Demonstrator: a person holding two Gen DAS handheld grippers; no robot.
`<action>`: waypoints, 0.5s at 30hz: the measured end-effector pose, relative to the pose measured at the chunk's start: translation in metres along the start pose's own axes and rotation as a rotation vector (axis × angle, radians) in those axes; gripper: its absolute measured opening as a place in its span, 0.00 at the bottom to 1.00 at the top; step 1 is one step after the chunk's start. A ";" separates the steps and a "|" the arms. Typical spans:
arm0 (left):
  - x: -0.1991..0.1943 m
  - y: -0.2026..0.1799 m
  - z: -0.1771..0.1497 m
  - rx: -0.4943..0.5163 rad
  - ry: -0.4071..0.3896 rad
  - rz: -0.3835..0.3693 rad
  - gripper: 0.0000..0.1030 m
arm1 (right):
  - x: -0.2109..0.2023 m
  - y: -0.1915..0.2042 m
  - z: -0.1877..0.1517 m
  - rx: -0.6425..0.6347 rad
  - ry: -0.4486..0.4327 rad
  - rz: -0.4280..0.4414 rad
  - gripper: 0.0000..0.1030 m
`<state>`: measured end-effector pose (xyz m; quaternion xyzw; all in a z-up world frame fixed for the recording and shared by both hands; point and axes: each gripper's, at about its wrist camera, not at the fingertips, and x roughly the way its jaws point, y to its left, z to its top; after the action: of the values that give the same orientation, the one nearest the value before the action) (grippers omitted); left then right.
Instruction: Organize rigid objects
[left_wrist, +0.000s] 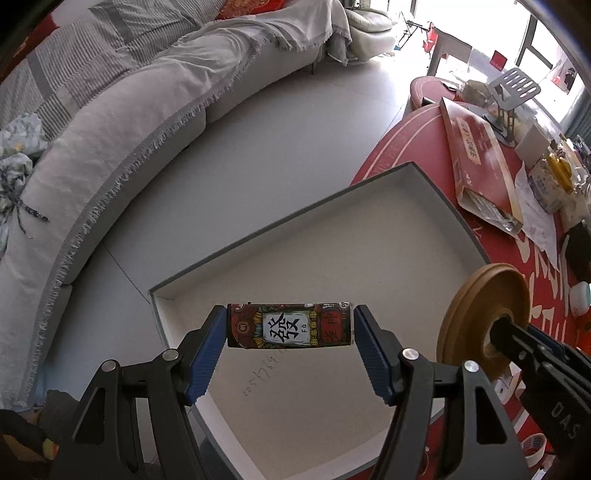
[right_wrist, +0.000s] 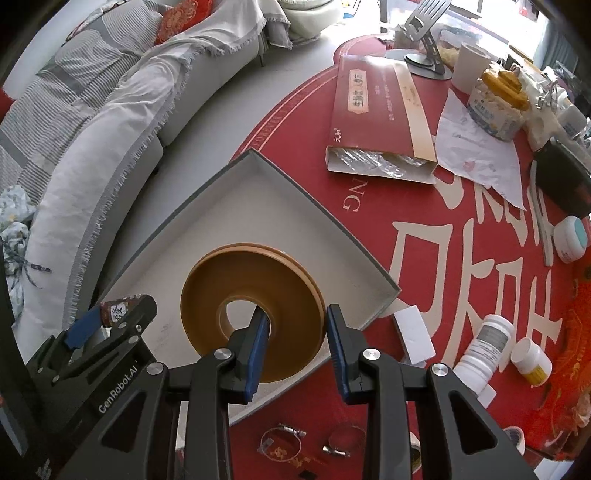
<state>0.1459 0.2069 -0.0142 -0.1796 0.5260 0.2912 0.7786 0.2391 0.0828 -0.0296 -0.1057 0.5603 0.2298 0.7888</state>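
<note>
My left gripper (left_wrist: 290, 326) is shut on a small printed box with a Chinese character (left_wrist: 290, 325), held level above the open grey-rimmed cardboard tray (left_wrist: 369, 236). The box also shows at the left of the right wrist view (right_wrist: 122, 308). My right gripper (right_wrist: 295, 325) is shut on a large brown tape roll (right_wrist: 236, 280), one finger through its core hole, the other on its outer rim. The roll hangs over the tray's right part (right_wrist: 280, 192). In the left wrist view the roll (left_wrist: 476, 295) stands on edge at the right.
The tray overhangs the edge of a red round table (right_wrist: 461, 258). On the table are a long red carton (right_wrist: 376, 110), white pill bottles (right_wrist: 487, 343), a white jar (right_wrist: 570, 240), paper, a phone stand and hose clamps (right_wrist: 284, 439). A grey sofa (left_wrist: 92, 147) curves at the left.
</note>
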 end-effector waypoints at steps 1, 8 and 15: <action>0.001 -0.001 0.000 0.000 0.000 0.000 0.69 | 0.002 0.000 0.001 0.001 0.001 -0.003 0.32; 0.024 -0.012 0.007 0.019 0.056 -0.014 0.69 | 0.015 0.001 0.010 0.005 0.000 -0.052 0.32; 0.032 -0.017 0.004 0.032 0.043 -0.024 0.69 | 0.034 0.004 0.010 0.012 0.026 -0.054 0.32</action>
<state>0.1689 0.2044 -0.0421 -0.1795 0.5452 0.2696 0.7732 0.2545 0.0983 -0.0577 -0.1191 0.5686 0.2037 0.7881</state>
